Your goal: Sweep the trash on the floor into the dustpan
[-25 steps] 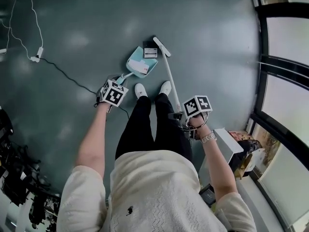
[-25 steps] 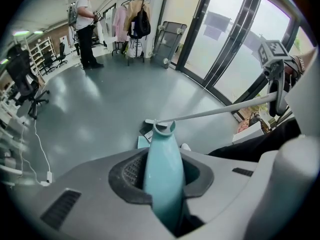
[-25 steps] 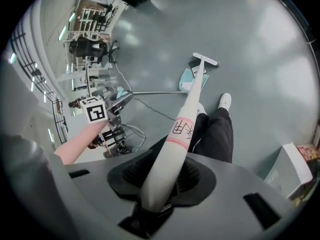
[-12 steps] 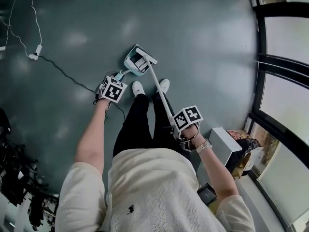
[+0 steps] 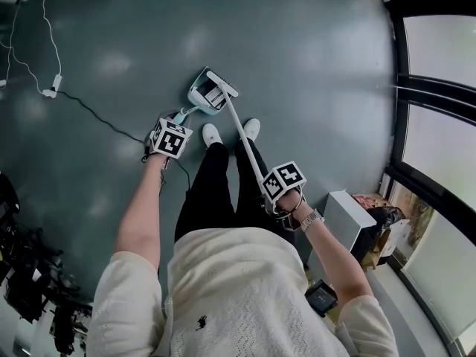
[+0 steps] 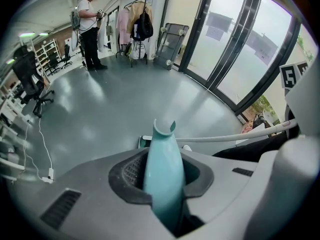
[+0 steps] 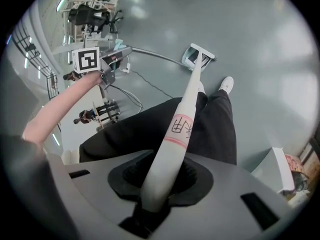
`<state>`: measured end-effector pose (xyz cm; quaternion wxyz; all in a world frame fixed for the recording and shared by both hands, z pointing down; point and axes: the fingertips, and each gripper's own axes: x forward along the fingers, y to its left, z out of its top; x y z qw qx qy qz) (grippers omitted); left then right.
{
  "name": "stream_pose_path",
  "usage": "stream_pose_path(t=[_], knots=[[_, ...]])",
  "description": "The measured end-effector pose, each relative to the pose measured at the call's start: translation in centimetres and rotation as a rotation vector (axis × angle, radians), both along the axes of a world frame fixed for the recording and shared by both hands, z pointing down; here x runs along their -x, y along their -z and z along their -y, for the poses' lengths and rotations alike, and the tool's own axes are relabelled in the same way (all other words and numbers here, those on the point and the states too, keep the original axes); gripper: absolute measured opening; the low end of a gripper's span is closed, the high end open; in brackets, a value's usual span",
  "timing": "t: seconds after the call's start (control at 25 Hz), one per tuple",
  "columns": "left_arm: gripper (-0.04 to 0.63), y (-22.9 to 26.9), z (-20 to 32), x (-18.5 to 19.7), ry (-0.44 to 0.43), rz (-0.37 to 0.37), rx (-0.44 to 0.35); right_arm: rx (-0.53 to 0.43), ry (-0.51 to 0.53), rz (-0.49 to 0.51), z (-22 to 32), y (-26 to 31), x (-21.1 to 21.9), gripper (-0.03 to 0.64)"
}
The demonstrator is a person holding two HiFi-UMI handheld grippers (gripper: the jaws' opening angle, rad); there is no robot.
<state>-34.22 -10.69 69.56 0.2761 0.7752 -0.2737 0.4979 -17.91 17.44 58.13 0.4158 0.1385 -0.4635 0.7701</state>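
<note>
Cable (image 5: pixel 97 114): lay on the grey floor (image 5: pixel 312 65), left of the dustpan (image 5: pixel 199 97).
Left gripper (image 6: pixel 163 183): jaws clamped on the teal dustpan handle (image 6: pixel 161 154), gripping it from both sides; just behind the dustpan.
Dustpan: sat flat on the floor, mouth turned away from its handle.
Trash (image 5: pixel 214 95): pale bits inside the dustpan; kind unclear.
Broom head (image 5: pixel 222 84): lay across the dustpan's mouth, touching it.
Right gripper (image 7: pixel 161 184): jaws closed round the white broom handle (image 7: pixel 176 129), well back and right of the dustpan.

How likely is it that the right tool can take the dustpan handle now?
Probably not: the right tool is shut on the broom handle, and the left tool clamps the dustpan handle.
</note>
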Motion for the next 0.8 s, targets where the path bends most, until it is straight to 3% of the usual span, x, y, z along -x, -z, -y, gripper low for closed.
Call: stream_pose_path(t=[0.8], knots=[[0.098, -0.18, -0.27, 0.18, 0.003, -0.002, -0.004, -0.018, -0.033, -0.006, 0.24, -0.14, 0.27, 0.106]])
